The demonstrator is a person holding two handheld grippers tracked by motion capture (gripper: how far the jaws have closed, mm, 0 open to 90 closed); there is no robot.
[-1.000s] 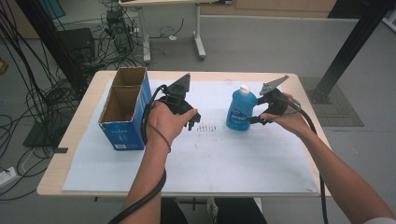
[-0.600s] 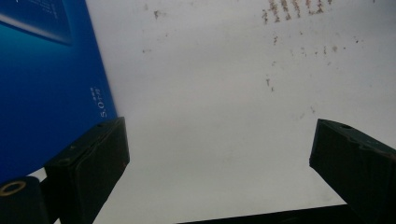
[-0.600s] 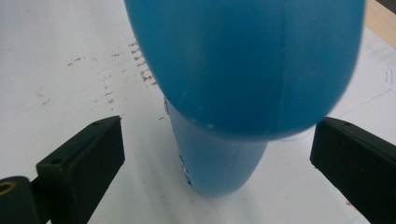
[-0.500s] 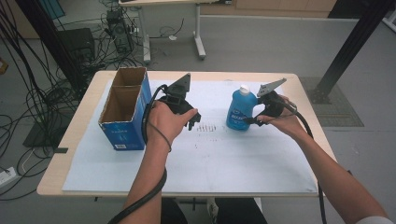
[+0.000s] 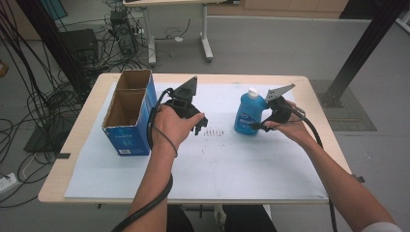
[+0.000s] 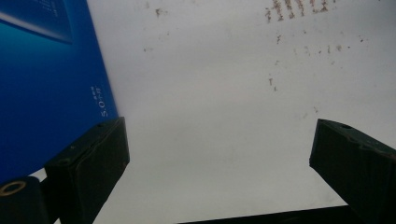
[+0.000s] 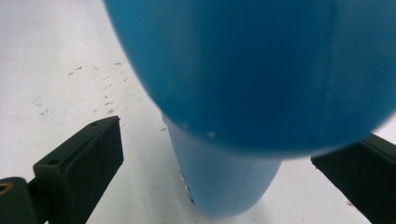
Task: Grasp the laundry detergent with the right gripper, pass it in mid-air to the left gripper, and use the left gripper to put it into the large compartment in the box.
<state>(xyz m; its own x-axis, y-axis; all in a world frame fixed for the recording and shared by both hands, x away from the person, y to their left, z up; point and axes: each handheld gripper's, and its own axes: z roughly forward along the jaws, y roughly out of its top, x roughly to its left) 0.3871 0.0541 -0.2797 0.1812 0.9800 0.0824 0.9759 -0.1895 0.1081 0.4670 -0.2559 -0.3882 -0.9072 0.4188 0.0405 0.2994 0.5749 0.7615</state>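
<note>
A blue bottle (image 5: pixel 247 115) with a white cap stands upright on the white paper right of the table's middle. My right gripper (image 5: pixel 261 124) is at its right side, low down. In the right gripper view the bottle (image 7: pixel 233 93) looms between the open jaws of the right gripper (image 7: pixel 215 140), and the left jaw stands clear of it. My left gripper (image 5: pixel 196 122) hovers over the paper near the middle, just right of a blue cardboard box (image 5: pixel 126 116). The left gripper (image 6: pixel 217 140) is wide open over bare paper, with the box wall (image 6: pixel 46 84) beside its left jaw.
The box is open-topped with two compartments and stands at the table's left. White paper (image 5: pixel 217 164) covers most of the wooden table (image 5: pixel 80 145), with small reddish marks (image 5: pixel 215 131) at its middle. Cables and desk legs lie on the floor beyond.
My right gripper has edged left toward the bottle, so the bottle now sits between its jaws. The left gripper and the box have stayed put.
</note>
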